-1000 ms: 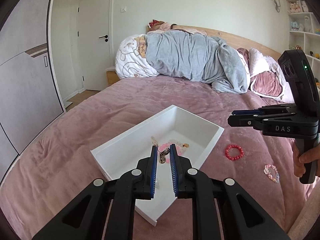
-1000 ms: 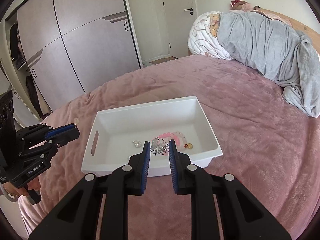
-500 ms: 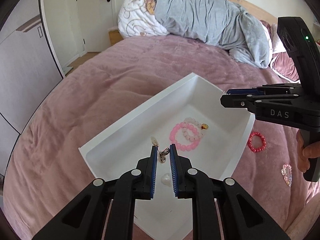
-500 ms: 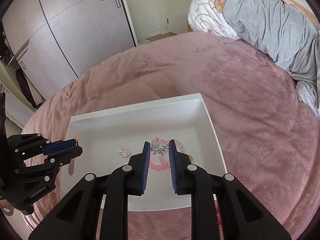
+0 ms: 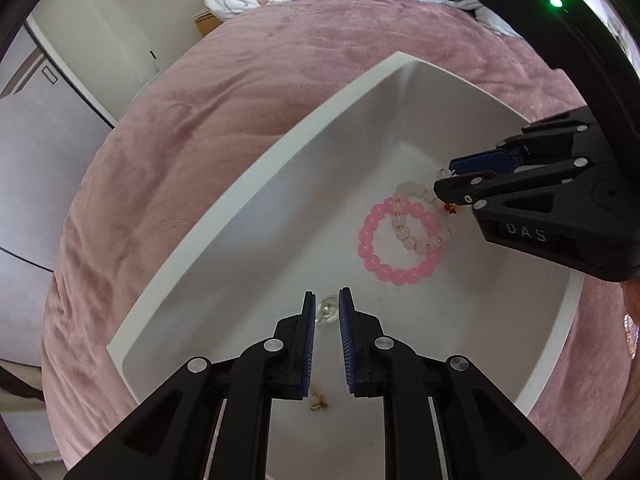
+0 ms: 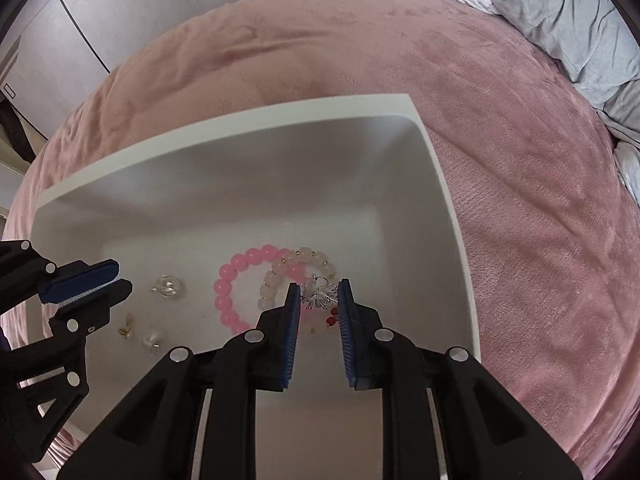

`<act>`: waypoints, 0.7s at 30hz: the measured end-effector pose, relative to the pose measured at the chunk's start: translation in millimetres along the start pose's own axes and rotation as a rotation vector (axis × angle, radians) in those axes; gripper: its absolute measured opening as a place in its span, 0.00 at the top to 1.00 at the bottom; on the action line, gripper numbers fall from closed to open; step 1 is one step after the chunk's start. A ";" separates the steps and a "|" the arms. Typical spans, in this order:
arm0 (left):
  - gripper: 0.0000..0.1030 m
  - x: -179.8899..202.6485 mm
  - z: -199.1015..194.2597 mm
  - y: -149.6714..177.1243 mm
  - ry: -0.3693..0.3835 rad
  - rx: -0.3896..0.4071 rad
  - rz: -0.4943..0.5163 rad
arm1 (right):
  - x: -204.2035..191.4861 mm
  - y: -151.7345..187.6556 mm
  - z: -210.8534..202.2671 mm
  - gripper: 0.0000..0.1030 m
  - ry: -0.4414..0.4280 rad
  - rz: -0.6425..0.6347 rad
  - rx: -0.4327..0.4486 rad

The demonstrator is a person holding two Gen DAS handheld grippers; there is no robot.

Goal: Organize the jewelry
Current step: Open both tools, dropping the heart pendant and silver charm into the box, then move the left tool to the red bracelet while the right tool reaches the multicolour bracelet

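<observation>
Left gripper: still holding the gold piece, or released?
Released. Left gripper fingers stand apart with nothing between; the gold piece lies on the white tray floor.

Tray (image 6: 448, 200) walls hem both grippers; bare floor beyond pink bracelet (image 6: 232, 280).
</observation>
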State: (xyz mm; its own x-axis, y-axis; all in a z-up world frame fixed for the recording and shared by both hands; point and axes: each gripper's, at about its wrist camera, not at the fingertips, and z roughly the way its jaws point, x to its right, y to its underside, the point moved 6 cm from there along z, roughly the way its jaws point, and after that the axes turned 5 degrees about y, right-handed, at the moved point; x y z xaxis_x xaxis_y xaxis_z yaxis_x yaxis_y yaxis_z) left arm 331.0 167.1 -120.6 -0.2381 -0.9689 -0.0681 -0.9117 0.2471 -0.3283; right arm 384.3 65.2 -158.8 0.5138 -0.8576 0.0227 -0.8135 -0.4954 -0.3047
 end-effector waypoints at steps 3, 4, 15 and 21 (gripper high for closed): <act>0.81 11.4 12.2 2.0 -0.005 -0.033 0.042 | -3.5 2.4 9.3 0.81 0.003 -0.014 -0.017; 0.81 13.7 14.5 3.2 -0.007 -0.039 0.052 | -4.6 3.4 11.5 0.80 0.005 -0.017 -0.023; 0.58 13.7 -4.4 7.9 -0.035 0.017 0.043 | -1.7 5.8 -31.1 0.59 -0.005 -0.018 0.061; 0.49 14.7 -32.0 8.1 -0.078 0.090 0.026 | 14.9 15.4 -82.1 0.55 0.000 0.001 0.135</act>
State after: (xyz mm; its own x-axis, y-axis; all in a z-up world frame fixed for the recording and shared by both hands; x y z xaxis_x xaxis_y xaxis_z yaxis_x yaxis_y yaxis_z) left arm 309.4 155.4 -94.1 -0.2310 -0.9613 -0.1500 -0.8710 0.2730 -0.4085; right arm 357.1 33.5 -85.0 0.5132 -0.8580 0.0222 -0.7697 -0.4716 -0.4303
